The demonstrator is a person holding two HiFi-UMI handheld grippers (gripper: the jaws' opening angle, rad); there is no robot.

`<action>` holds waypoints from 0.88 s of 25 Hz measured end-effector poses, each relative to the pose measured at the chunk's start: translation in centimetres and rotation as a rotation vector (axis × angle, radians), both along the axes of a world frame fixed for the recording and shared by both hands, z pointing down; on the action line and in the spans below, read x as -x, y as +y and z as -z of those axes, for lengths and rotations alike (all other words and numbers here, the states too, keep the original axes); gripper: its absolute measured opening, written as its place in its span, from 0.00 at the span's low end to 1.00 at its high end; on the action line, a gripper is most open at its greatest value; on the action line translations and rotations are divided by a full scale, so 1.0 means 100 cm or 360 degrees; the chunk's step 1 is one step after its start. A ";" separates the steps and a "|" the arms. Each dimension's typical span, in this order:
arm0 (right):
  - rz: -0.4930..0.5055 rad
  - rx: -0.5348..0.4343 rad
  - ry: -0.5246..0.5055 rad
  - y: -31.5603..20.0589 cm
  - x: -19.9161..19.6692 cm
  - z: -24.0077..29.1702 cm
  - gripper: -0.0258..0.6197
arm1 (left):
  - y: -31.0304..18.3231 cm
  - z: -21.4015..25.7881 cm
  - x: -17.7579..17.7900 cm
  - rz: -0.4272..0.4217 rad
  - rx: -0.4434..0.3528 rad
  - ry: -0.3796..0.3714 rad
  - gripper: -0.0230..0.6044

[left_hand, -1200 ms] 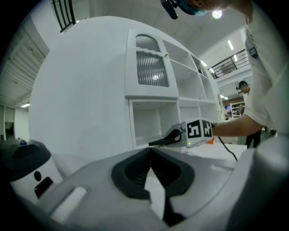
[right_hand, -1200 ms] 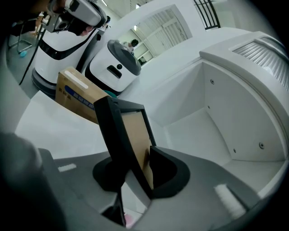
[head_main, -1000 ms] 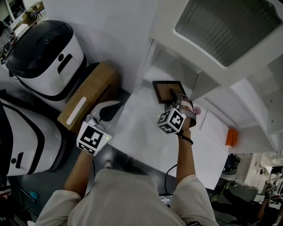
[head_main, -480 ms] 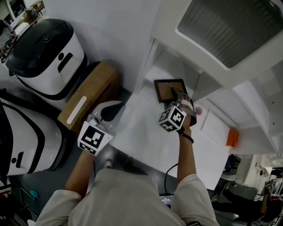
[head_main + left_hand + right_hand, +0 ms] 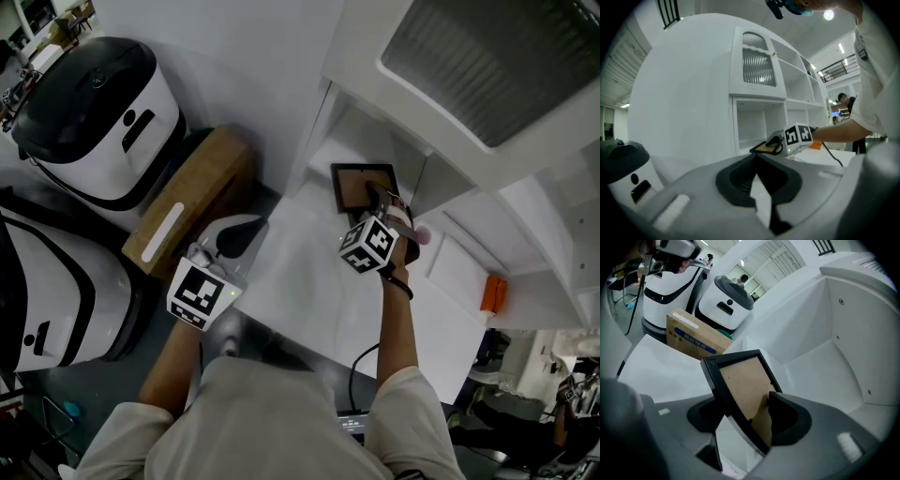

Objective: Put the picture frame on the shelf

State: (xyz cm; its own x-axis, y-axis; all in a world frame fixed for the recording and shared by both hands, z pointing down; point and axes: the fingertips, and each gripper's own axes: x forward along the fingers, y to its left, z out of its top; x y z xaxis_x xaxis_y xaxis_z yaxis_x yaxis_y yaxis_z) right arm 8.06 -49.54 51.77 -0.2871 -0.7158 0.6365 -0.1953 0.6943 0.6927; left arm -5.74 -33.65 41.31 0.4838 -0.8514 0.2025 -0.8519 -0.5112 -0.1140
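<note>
Between our right gripper's (image 5: pixel 745 416) opening jaws the frame (image 5: pixel 740 378) leans loose; let go tilted, it may topple.

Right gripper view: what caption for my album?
Right gripper, jaws opening around the tilted picture frame in the white shelf.

White tabletop (image 5: pixel 300 272) runs into the shelf (image 5: pixel 349 131); picture frame (image 5: pixel 361 185) leans tilted in the open lower bay, orange object (image 5: pixel 486 292) sitting far right.
</note>
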 end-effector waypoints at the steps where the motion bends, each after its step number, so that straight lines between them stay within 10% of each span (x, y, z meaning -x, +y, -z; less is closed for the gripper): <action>1: -0.0004 0.0033 -0.0008 0.000 0.001 -0.001 0.49 | 0.000 0.000 0.000 -0.0002 0.0001 0.0001 0.04; 22: -0.0014 0.0036 -0.0082 0.003 0.004 -0.002 0.63 | -0.005 -0.003 0.004 0.0009 0.0018 0.0037 0.04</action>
State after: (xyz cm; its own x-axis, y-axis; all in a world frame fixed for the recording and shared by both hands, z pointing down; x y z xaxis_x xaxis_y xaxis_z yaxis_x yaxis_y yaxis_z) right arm 7.66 -49.20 52.02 -0.3138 -0.7040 0.6371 -0.2364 0.7078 0.6656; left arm -6.12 -34.15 41.62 0.4835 -0.8519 0.2011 -0.8572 -0.5073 -0.0884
